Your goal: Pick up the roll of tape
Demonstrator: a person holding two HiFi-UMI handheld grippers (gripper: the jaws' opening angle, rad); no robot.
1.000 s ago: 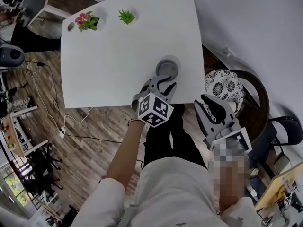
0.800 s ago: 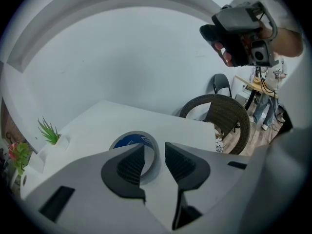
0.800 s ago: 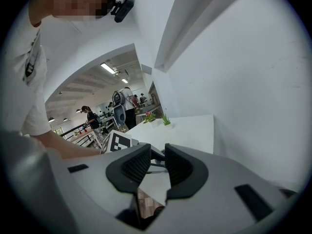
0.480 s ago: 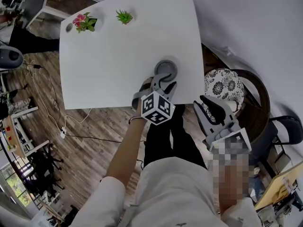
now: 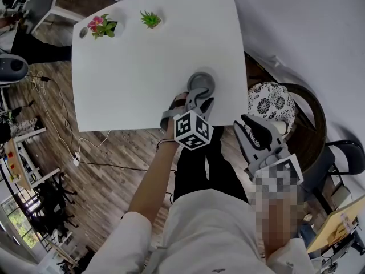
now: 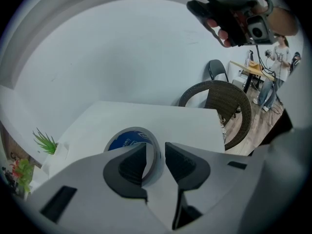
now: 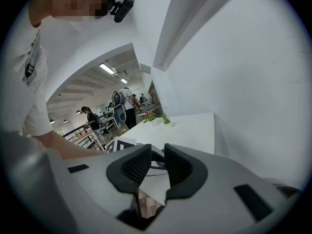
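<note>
Roll of tape (image 5: 201,80) was seen lying flat on the white table (image 5: 142,67), close to the near edge, toward the right corner. Left gripper (image 5: 197,99) was angled down onto it from the person's side. In the left gripper view the roll (image 6: 127,139) showed a blue inner face. One pad was sat inside the hole and the other outside, with the roll's wall between them. A gap was seen at the outer pad, so the roll was straddled, not pinched. Jaws were spread wide and had just been closing slightly.

Right gripper (image 5: 246,121) was held off the table, to the right, beside a patterned seat cushion (image 5: 269,101) on a dark wicker chair (image 5: 305,104). Its jaws (image 7: 156,162) were apart by a narrow gap, had just been closing, and nothing was held between them.

A pink-flowered plant (image 5: 102,25) and a small green plant (image 5: 151,20) were noted at the table's far edge, well apart from the roll.
</note>
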